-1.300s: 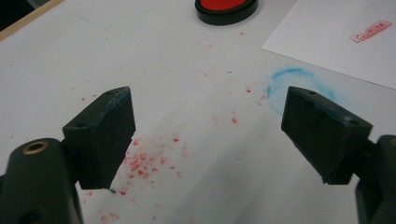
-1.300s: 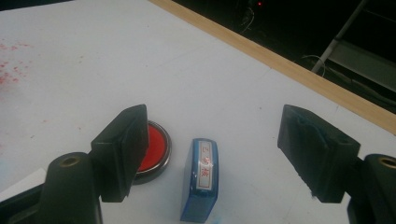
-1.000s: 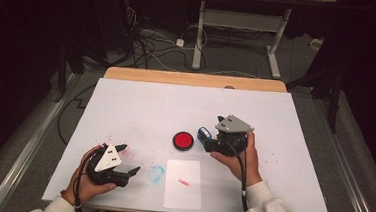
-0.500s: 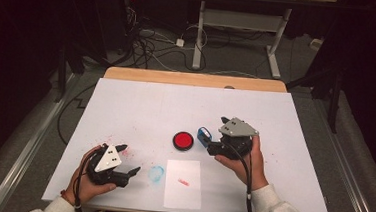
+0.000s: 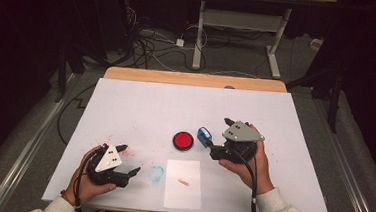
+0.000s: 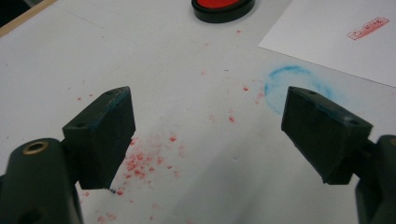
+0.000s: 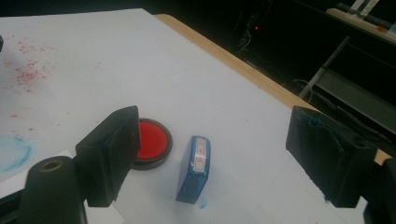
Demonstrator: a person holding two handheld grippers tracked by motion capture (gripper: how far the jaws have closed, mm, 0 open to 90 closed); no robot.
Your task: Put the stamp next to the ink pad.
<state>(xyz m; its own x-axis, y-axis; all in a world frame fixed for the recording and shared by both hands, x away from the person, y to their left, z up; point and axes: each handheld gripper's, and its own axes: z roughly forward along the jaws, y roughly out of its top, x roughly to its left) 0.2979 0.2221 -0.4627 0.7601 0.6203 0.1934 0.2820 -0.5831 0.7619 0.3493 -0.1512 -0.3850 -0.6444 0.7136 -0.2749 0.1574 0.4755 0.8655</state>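
Left gripper (image 5: 128, 159): I am keeping it parked low at the near left of the white table (image 5: 140, 107), jaws standing wide apart with nothing between them; it sits where it sat a second ago.

Table stains: in the left gripper view I am looking over red ink specks (image 6: 140, 161) and a faint blue ring (image 6: 292, 84) just ahead of the jaws.

Paper (image 5: 183, 183): it is lying flat near the front edge, already carrying a small red stamp mark (image 5: 183, 182).

Ink pad (image 5: 183, 141): the round red pad is sitting open just beyond the paper, untouched.

Stamp (image 7: 195, 168): the blue stamp is lying on its side on the table, just right of the ink pad and free of any grip.

Right gripper (image 5: 216, 138): its jaws have just been opening and are now spread wide, the stamp lying ahead of them and not pressed by either pad; the hand is sitting a little farther right than a second ago.

Meaning for the task: I am judging the stamp as set down after marking the paper, so the stamping round looks finished.
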